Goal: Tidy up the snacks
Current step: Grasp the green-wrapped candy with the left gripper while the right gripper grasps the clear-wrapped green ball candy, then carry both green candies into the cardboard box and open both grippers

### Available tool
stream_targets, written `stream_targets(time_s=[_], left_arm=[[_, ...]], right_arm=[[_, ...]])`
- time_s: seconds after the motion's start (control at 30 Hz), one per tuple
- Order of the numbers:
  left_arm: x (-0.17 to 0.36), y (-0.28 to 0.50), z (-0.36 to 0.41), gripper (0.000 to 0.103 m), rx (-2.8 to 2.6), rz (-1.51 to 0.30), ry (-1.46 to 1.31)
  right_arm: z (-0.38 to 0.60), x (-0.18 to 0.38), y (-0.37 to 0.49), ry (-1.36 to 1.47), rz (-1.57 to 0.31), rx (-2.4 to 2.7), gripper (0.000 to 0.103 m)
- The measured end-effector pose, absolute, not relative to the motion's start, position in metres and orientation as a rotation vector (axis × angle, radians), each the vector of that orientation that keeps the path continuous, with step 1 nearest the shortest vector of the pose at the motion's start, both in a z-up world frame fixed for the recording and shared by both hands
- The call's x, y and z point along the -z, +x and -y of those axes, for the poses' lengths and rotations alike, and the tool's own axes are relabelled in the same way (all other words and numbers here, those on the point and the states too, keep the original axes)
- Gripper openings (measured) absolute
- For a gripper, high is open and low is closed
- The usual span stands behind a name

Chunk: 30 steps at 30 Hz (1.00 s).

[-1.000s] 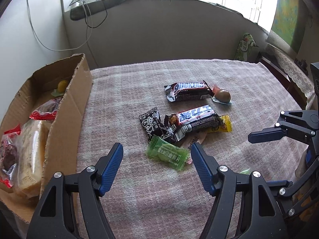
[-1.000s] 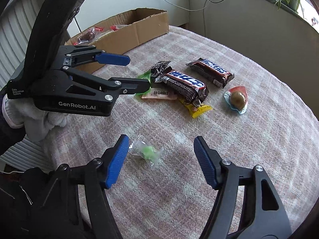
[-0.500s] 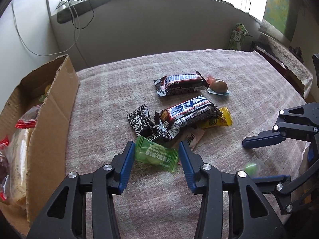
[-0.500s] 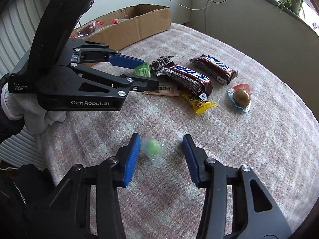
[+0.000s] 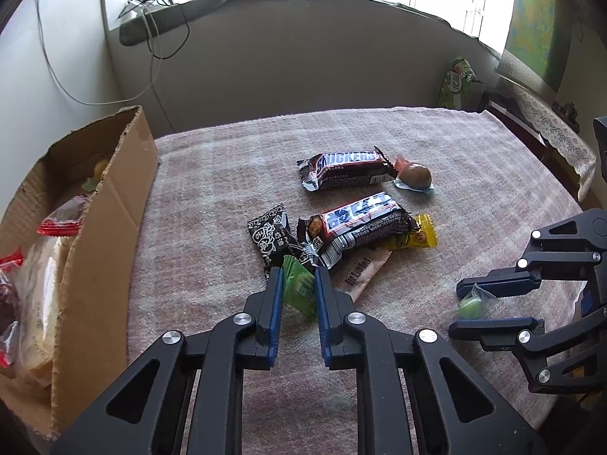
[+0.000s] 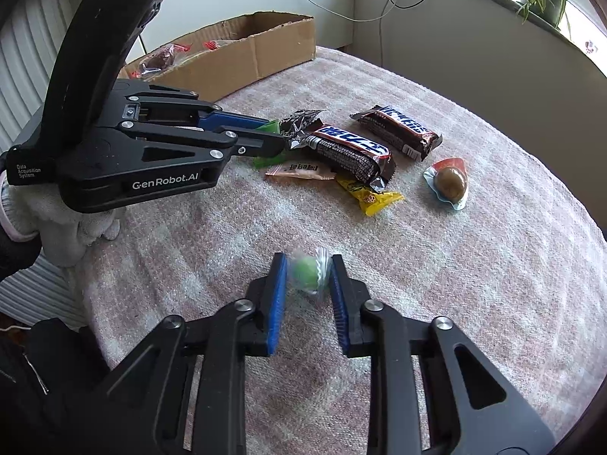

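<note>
Peering past my left gripper (image 5: 297,291), I see only part of the green packet (image 5: 299,289), its middle hidden between the blue pads; both sets of jaws have just been closing. The left pads now pinch that packet at the near edge of the snack pile, beside the black packet (image 5: 270,238). My right gripper (image 6: 306,277) is clamped on the green candy (image 6: 305,273) in a clear wrapper, blurred, on the blanket (image 6: 474,284) well apart from the pile. Counting there: two chocolate bars (image 5: 346,169) (image 5: 356,227), one yellow packet (image 5: 413,236), one beige packet (image 5: 360,271) half buried, one brown sweet (image 5: 415,175). Left of the pile, the cardboard box (image 5: 102,235) is cut off, contents unclear.
</note>
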<state>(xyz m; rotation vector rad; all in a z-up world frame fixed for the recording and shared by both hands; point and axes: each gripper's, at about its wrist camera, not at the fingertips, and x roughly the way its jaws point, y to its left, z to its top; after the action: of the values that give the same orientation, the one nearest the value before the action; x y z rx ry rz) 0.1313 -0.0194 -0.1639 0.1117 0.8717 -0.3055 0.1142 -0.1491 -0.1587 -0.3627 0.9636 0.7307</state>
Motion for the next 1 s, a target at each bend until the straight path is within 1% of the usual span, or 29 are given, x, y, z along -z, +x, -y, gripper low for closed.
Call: stream_targets(time_s=[0.03,0.1,0.5,1.0], left_arm=[[0.163,0.13,0.02,0.006,0.31,-0.871,0.112],[0.164,0.128,0.021,0.005,0.322,-0.875,0.108],[0.154,0.117,0.013,0.004,0.313,-0.851,0.037],[0.118,0.102,-0.031,0.004,0.248,-0.756,-0.043]], right_arm=[[0.151,0.158,0.113,-0.359,-0.964,-0.73,0.018],[0.152,0.158,0.114,-0.349,-0.969,-0.73,0.018],[0.164,0.146,0.109,-0.31,-0.949,-0.704,0.016],[0.146,0.1,0.11,-0.304,-0.85,-0.711,0.016]])
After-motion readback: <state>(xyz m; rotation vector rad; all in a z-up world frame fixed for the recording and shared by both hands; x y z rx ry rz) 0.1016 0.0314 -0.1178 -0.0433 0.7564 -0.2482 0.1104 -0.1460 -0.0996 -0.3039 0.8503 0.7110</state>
